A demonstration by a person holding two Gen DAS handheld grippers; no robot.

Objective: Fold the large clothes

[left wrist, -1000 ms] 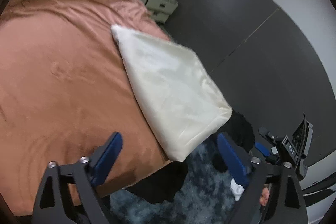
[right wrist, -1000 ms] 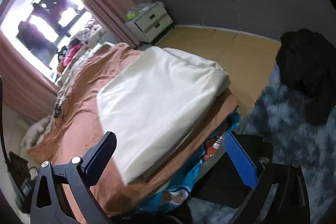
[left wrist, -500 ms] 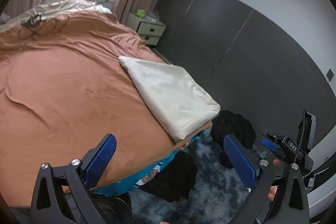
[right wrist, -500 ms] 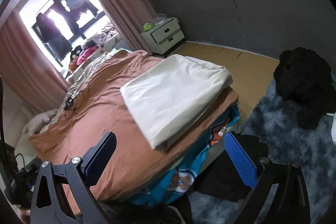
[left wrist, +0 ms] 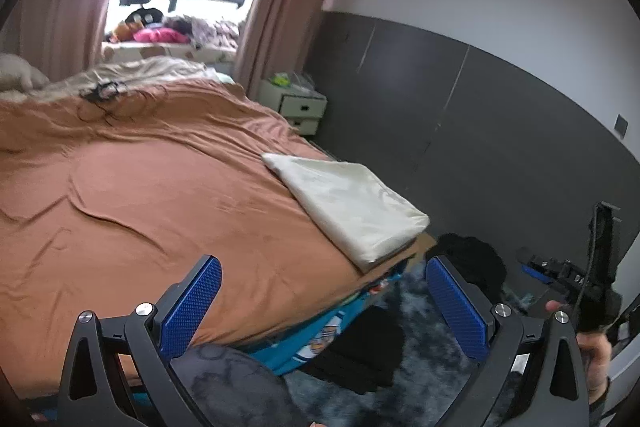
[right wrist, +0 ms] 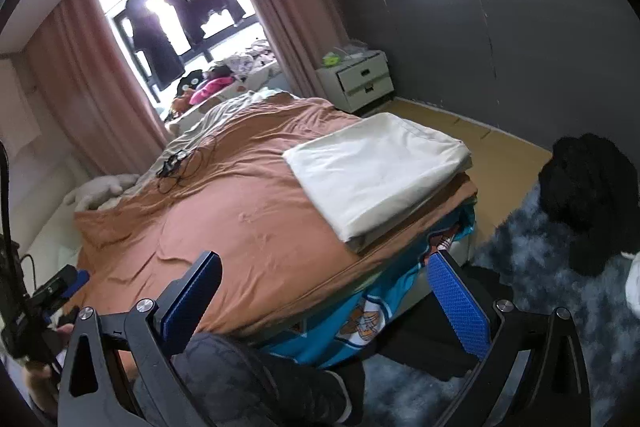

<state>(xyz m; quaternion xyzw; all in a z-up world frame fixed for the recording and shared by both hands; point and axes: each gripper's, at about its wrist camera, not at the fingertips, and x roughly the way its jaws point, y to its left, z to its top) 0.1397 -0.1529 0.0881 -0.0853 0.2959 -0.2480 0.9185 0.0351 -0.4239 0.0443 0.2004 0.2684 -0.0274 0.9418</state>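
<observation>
I hold both the left gripper [left wrist: 323,301] and right gripper [right wrist: 324,297] empty, jaws apart, since the cream cloth [right wrist: 376,173] lies folded at the bed's [right wrist: 248,223] corner.

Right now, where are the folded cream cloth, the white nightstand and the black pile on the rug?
folded cream cloth [right wrist: 376,183]: right wrist view, middle of its top face.
white nightstand [right wrist: 358,81]: right wrist view, upper drawer front.
black pile [right wrist: 588,187]: right wrist view, middle of the heap.

Each tool [left wrist: 323,301] is a black frame with silver screws, its fingers [left wrist: 191,305] faced with ribbed blue pads.
</observation>
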